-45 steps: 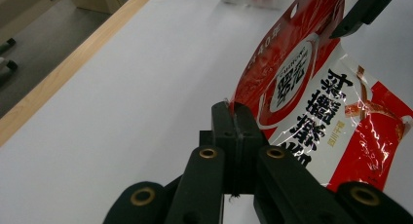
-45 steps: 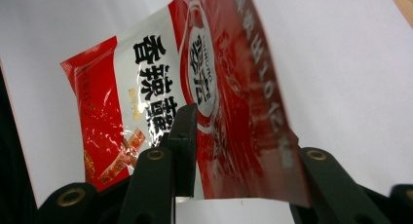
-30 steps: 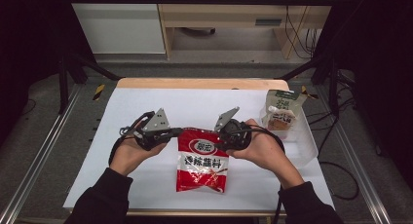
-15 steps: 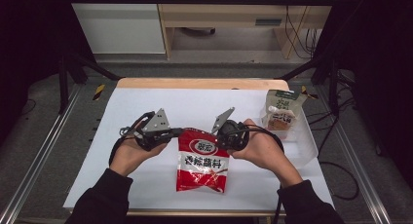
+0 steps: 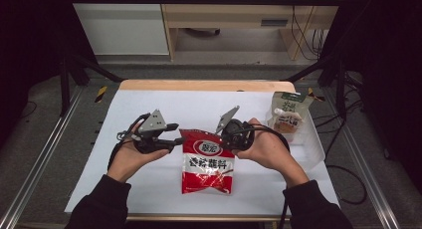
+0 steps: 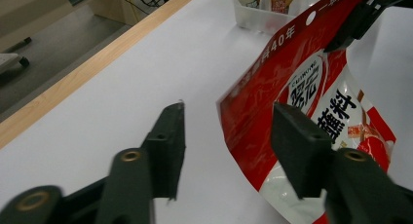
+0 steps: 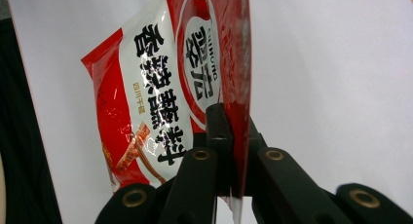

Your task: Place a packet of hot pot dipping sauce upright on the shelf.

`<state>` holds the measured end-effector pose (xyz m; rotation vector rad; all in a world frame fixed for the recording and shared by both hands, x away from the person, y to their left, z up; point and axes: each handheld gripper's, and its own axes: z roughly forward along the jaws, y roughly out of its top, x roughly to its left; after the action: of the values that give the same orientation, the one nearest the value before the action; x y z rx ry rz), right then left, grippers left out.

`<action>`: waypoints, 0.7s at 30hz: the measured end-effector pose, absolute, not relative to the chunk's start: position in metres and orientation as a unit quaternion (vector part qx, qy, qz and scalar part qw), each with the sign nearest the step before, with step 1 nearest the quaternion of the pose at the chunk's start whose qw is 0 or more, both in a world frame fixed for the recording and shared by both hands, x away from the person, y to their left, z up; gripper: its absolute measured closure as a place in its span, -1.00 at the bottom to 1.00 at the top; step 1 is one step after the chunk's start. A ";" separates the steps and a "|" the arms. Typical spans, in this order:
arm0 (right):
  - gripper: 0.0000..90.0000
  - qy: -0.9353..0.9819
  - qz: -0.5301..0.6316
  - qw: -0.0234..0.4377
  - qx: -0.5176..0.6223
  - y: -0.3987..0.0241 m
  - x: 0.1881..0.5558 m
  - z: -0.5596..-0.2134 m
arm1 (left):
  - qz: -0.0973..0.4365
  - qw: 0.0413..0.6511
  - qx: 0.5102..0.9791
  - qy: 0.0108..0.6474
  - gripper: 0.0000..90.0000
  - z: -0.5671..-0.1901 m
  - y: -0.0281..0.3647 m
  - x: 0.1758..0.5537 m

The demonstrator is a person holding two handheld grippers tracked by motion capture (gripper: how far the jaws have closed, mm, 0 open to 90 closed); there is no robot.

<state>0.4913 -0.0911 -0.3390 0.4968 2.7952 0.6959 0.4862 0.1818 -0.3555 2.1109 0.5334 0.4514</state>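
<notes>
Red and white seasoning packet [image 5: 208,162] on a white table [image 5: 149,107], right gripper [image 5: 230,135] clamped on its top edge, left gripper [image 5: 171,141] jaws just opened, packet's corner loose between them.

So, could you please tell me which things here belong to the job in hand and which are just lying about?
In hand:
- red sauce packet
- right gripper, shut on the packet's top edge
- left gripper, open beside its corner

Lying about:
- clear bin
- snack pouch inside it
</notes>
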 end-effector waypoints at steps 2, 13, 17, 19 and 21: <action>1.00 0.949 0.240 0.111 0.171 -0.093 0.491 -0.336 | 0.181 0.449 0.846 0.223 -0.23 -0.358 0.185 0.484; 1.00 0.942 0.258 0.131 0.170 -0.098 0.489 -0.312 | 0.173 0.455 0.829 0.275 -0.66 -0.395 0.216 0.469; 1.00 0.940 0.260 0.141 0.172 -0.098 0.488 -0.307 | 0.166 0.455 0.823 0.296 -0.74 -0.409 0.225 0.468; 1.00 0.939 0.260 0.146 0.171 -0.098 0.487 -0.304 | 0.168 0.453 0.822 0.300 -0.74 -0.415 0.228 0.467; 1.00 0.938 0.257 0.154 0.172 -0.098 0.487 -0.300 | 0.170 0.445 0.826 0.301 -0.74 -0.420 0.231 0.466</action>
<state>0.4869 -0.0983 -0.2999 0.4924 2.6907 0.7374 0.4659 0.2308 -0.4195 2.0459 0.7467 0.4222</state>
